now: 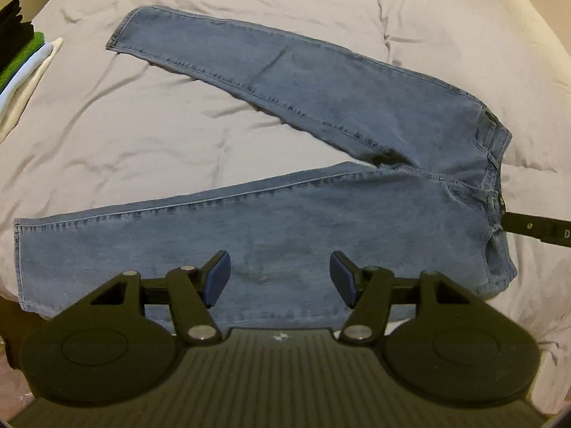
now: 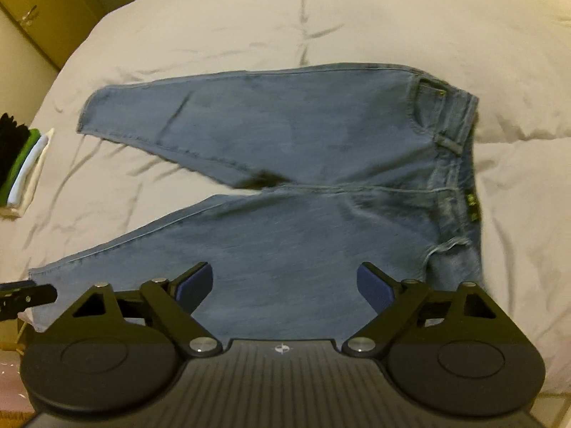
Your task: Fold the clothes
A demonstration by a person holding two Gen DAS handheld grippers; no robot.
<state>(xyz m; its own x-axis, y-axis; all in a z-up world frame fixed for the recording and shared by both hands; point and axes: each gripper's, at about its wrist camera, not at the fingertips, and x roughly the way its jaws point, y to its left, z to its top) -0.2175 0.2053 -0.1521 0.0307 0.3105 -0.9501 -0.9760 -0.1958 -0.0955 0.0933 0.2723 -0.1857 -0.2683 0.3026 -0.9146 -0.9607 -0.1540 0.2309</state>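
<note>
A pair of blue jeans (image 1: 321,207) lies flat on the bed, legs spread in a V toward the left, waistband at the right. It also shows in the right wrist view (image 2: 303,214). My left gripper (image 1: 280,278) is open and empty, above the near leg. My right gripper (image 2: 285,285) is open and empty, above the near leg close to the seat. The right gripper's tip (image 1: 535,230) shows at the waistband in the left wrist view. The left gripper's tip (image 2: 25,294) shows by the near leg's hem in the right wrist view.
The bed is covered by a wrinkled light grey duvet (image 1: 142,125). A stack of folded clothes (image 1: 21,60), black, green, blue and white, lies at the bed's left edge; it also shows in the right wrist view (image 2: 21,167). Yellowish cabinets (image 2: 43,10) stand beyond the bed.
</note>
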